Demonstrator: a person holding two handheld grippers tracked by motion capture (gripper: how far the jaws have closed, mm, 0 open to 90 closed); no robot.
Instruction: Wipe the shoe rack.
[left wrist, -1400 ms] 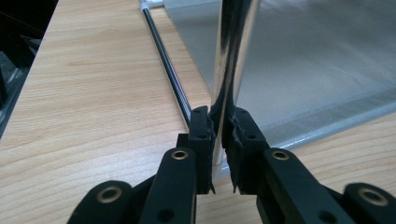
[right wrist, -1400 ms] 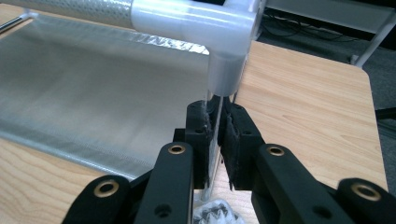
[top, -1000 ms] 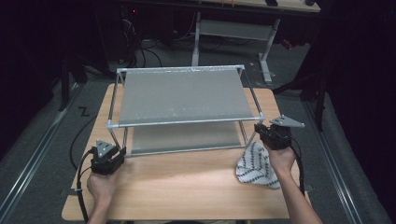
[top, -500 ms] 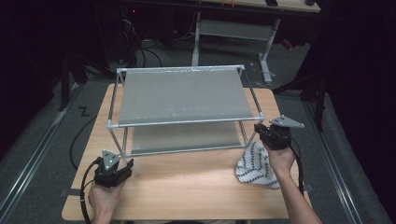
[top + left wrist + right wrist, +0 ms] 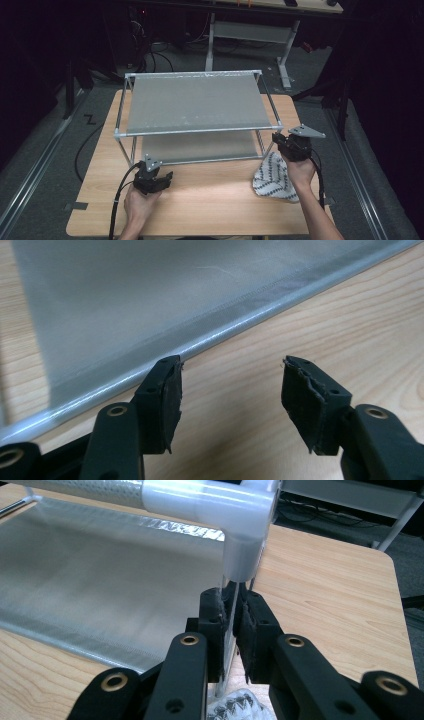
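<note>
A metal rack (image 5: 195,102) with two grey mesh shelves stands on the wooden table (image 5: 215,205). My right gripper (image 5: 276,139) is shut on the rack's front right leg (image 5: 229,630), just under the white corner joint (image 5: 235,515). Below that hand lies a white cloth with a black pattern (image 5: 274,179), whose edge peeks between the jaws (image 5: 232,704). My left gripper (image 5: 159,178) hovers low over the table in front of the lower shelf (image 5: 125,305). Its jaws have just been opening and stand open (image 5: 232,365) with nothing between them.
The rack's front left leg (image 5: 134,150) rises just left of my left gripper. A cable (image 5: 117,200) trails from that gripper over the table's near edge. A desk frame (image 5: 250,35) and floor cables sit beyond the table.
My left gripper has moved right, away from the rack's front left leg, and its jaws have spread wider. The right gripper stays clamped on its leg.
</note>
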